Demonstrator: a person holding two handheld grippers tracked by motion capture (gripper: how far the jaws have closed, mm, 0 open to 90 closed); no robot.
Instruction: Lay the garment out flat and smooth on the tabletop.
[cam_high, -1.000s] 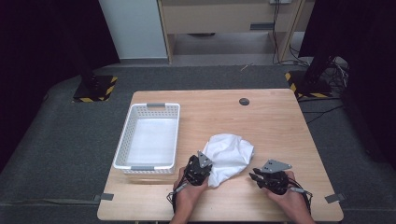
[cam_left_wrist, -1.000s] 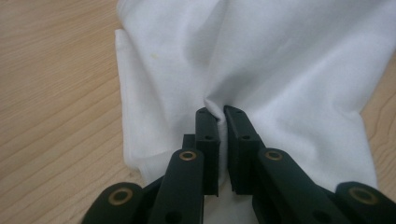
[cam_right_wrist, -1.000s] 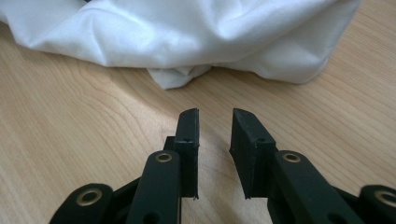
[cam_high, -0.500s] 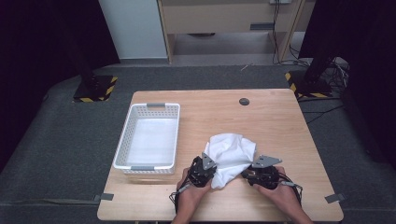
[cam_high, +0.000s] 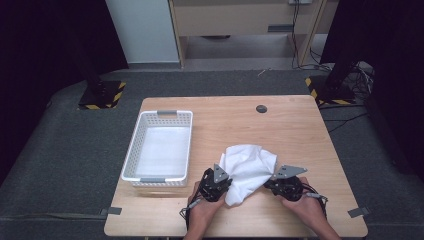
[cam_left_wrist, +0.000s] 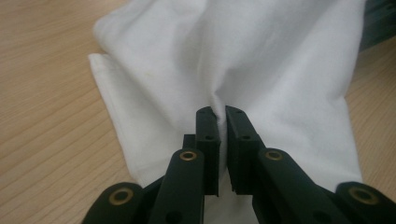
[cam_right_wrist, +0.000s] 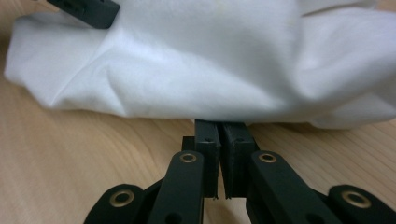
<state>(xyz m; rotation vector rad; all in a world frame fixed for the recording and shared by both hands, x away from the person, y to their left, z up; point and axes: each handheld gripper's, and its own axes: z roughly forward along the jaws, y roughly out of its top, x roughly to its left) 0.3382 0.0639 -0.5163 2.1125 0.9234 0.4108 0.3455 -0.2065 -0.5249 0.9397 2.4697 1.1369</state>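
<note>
A crumpled white cloth (cam_high: 247, 162) lies on the wooden table (cam_high: 300, 130) near its front edge. My left gripper (cam_high: 227, 182) sits at the cloth's front left side. In the left gripper view its jaws (cam_left_wrist: 222, 112) pinch a raised fold of the cloth (cam_left_wrist: 261, 60). My right gripper (cam_high: 270, 182) is at the cloth's right front edge. In the right gripper view it (cam_right_wrist: 219, 123) is shut, tips tucked just under the overhanging cloth (cam_right_wrist: 187, 60), and no fabric shows between the jaws. Part of the left gripper (cam_right_wrist: 86, 9) shows at the top left there.
A white slotted basket (cam_high: 131, 150) stands on the table's left side, close to the left gripper. A small black round disc (cam_high: 261, 108) sits near the far edge. Bare wood lies right of and beyond the cloth.
My right gripper has moved left, up to the cloth's edge. The left gripper has stayed at the cloth's left side, and the cloth has shifted slightly.
</note>
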